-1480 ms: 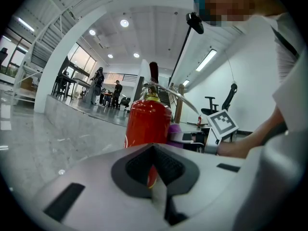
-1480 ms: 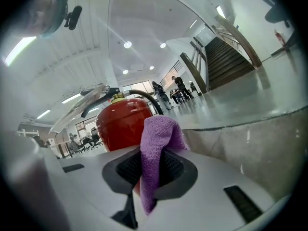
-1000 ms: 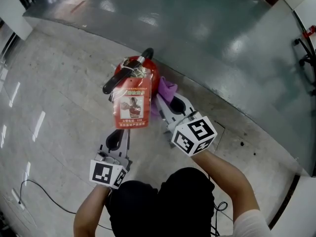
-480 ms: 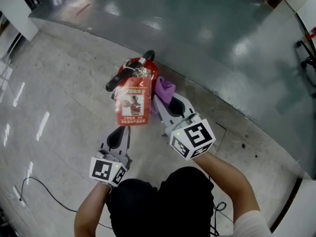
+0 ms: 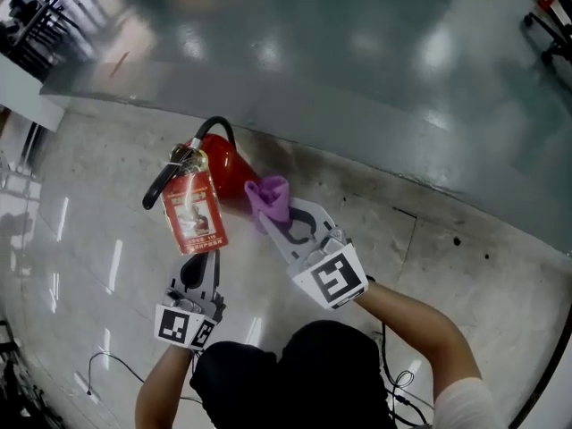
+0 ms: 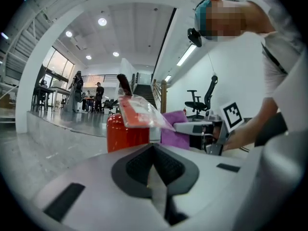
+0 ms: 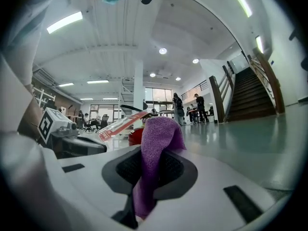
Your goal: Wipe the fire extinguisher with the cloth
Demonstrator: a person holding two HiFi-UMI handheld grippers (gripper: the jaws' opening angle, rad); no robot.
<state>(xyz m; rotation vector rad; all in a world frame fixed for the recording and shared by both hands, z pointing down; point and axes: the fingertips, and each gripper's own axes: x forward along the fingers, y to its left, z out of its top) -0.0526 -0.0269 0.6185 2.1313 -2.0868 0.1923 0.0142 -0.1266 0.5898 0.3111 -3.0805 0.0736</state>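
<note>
Clamped shut in the right gripper (image 5: 275,220) is the purple cloth (image 7: 156,148). It is pinched near its lower end, so that a loose fold stands up beyond the jaw tips, presumably left free to serve as the wiping surface. The left gripper (image 6: 155,153) is seen with its jaws closed together and nothing between them. It is held low and back, just short of the hanging tag, and appears to be kept ready to steady things rather than to wipe.

The red fire extinguisher (image 5: 223,164) stands upright on the floor, at the seam where the pale tiled floor (image 5: 429,248) meets the dark glossy floor (image 5: 357,52). The cloth is brought up against the right side of the cylinder, close enough that contact seems likely, though it cannot be confirmed. A laminated tag (image 5: 195,213) hangs from the valve and lies over the side facing the person, so that face is judged hard to reach unless the tag is moved aside. A black hose (image 5: 214,125) arches over the top.

Farther off, desks, chairs and standing people are visible in the open hall.
</note>
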